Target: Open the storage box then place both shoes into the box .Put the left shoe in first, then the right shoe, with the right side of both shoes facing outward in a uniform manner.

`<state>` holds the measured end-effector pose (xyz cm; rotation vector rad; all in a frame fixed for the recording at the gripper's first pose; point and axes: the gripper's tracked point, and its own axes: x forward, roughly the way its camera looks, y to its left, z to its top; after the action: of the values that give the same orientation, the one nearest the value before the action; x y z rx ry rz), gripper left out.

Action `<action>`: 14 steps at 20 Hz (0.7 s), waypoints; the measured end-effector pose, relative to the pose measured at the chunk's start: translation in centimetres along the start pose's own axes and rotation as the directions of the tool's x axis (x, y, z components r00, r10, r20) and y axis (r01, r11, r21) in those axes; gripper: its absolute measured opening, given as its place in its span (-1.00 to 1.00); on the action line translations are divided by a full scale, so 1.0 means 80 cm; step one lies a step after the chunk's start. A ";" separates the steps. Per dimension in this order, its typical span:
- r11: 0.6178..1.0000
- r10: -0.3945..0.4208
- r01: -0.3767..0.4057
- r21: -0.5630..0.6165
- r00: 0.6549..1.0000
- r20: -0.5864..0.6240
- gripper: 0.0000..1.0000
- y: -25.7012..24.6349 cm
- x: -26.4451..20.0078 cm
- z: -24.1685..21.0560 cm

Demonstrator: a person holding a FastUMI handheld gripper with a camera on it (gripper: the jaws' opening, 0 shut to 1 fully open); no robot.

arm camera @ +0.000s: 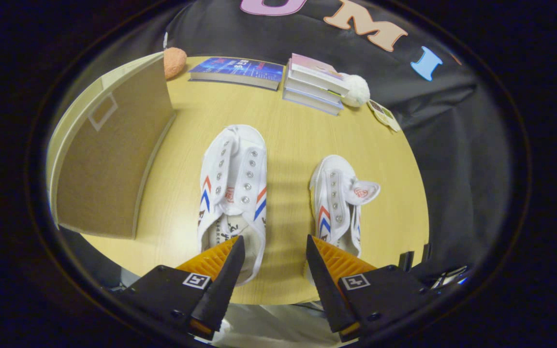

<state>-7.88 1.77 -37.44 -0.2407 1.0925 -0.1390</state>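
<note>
Presently catalogued — gripper (pixel 274 251) held above a wooden table (pixel 288 130), jaws spread wide, nothing grasped.

Between the two fingers a bare strip of table is seen; neither finger is pressed on anything. A white shoe (pixel 234 193) with red and blue chevrons lies just ahead of the left finger, its heel partly overlapped by that fingertip in the view; whether contact is made cannot be told. A second white shoe (pixel 335 200), narrower in view and with its tongue flopped to one side, is placed just ahead of the right finger. The storage box (pixel 109 154) — tan, its lid shut — stands to the left of the shoes, well apart from them. Beyond the shoes, a single book (pixel 236 71), a stack of books (pixel 313 83) and two plush toys are ranged along the table's far side.
</note>
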 end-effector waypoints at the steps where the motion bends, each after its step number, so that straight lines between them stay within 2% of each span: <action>1: 1.000 -0.006 0.006 -0.004 1.000 0.008 0.71 0.000 0.004 0.000; 5: 0.999 -0.048 0.050 -0.016 0.996 0.080 0.68 -0.010 0.019 -0.002; 9: 0.999 -0.032 0.028 0.023 0.977 0.211 0.66 -0.002 0.032 0.012; 12: 1.000 0.010 -0.014 0.014 0.964 0.265 0.51 0.012 0.045 0.023; 14: 1.000 0.011 -0.014 0.008 0.957 0.289 0.40 0.014 0.044 0.029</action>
<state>-4.22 2.29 -39.78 -0.2366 0.8018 -0.0943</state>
